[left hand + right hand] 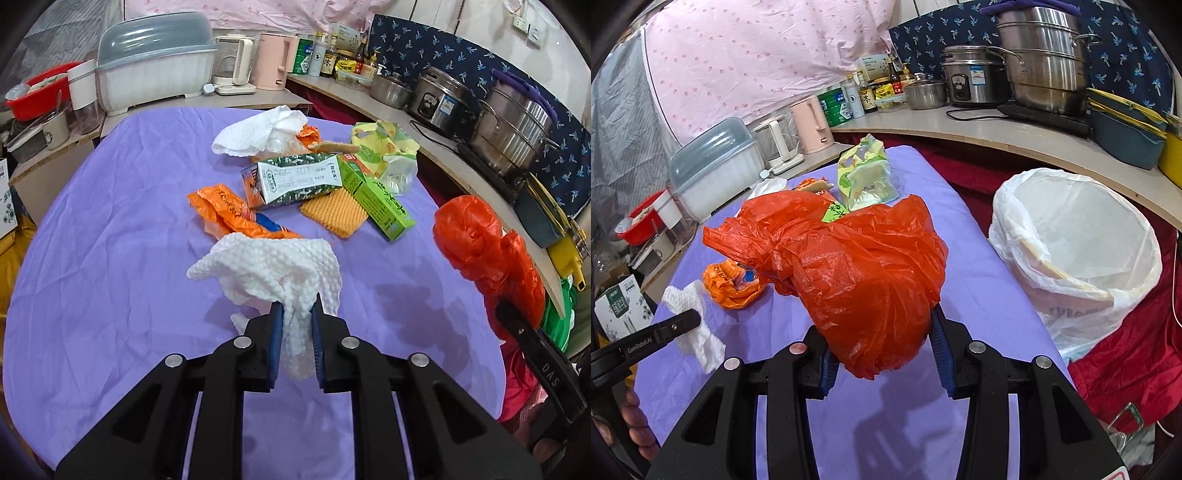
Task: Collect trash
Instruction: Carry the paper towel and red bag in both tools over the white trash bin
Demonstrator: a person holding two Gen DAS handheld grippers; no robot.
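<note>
I have both tools loaded, and I place everything against the lined bin point(1082, 236) that stands off the purple tablecloth's point(110, 240) right edge. My left gripper point(297, 314) is clamped on a crumpled white paper towel point(273, 269), held above the cloth, well away from the bin on the far side of my other tool. My right gripper point(882, 350) is closed around a bunched red plastic bag point(857, 266), with its jaws standing fairly wide because the wad is bulky; it hangs just beside the bin, on the table side.

The towel looks dimpled, soft and nearly weightless, so I judge a pinch on the gathered neck suits it best (a loose corner could tear or slip out). The bag is thin, glossy, crinkled film; I expect it to be slippery and springy, so a grip across its thickest bunch seems safer than on a trailing flap.

Farther from the bin than both tools lies the rest of the pile: a stiff printed carton point(295, 179) and a green cardboard box point(376, 201) with firm edges to grasp, a ridged yellow pad point(334, 212), a crumpled orange wrapper point(229, 212), a second white towel point(258, 131) and a yellow-green snack pouch point(384, 142).
</note>
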